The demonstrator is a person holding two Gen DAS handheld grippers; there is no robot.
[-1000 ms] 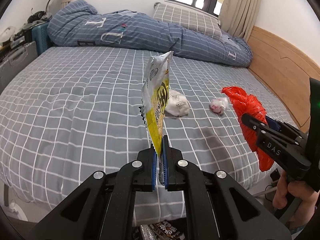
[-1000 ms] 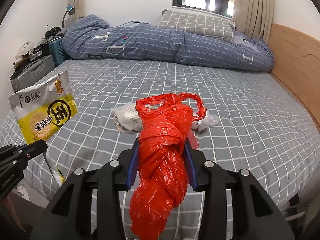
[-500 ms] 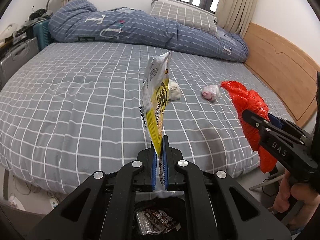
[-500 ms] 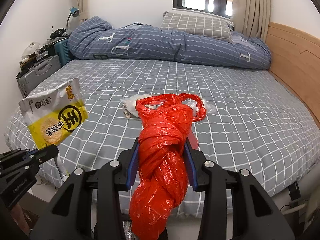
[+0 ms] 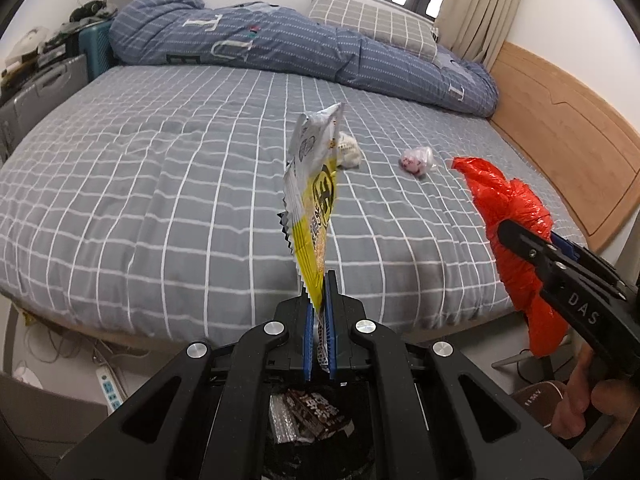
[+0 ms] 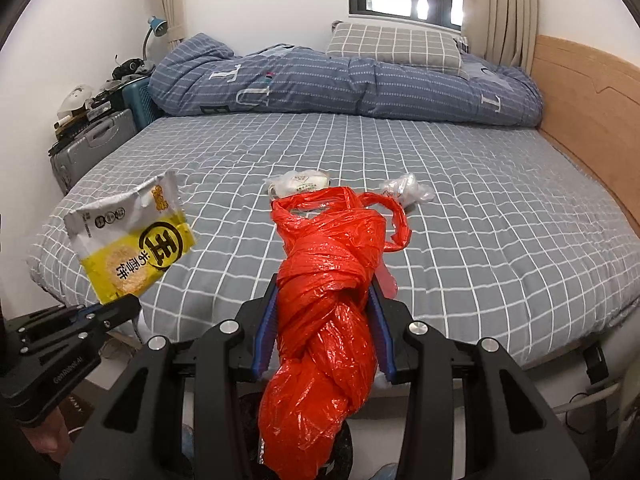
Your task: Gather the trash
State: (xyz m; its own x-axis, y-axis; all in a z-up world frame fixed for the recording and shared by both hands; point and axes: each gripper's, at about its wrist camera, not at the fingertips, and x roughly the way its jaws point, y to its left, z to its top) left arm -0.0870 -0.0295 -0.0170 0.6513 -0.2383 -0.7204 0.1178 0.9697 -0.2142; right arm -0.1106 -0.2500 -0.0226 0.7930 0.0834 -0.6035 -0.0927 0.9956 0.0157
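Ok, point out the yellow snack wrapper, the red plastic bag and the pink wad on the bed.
yellow snack wrapper (image 5: 314, 204): left wrist view, printed face.
red plastic bag (image 6: 328, 300): right wrist view, twisted middle.
pink wad (image 5: 416, 159): left wrist view, centre.

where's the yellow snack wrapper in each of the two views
Left wrist: yellow snack wrapper stands centre frame, edge-on, pinched in the left tool.
Right wrist: same wrapper at far left, printed face showing, above the left tool's tip.
Shared landmark: white crumpled wad on the bed.
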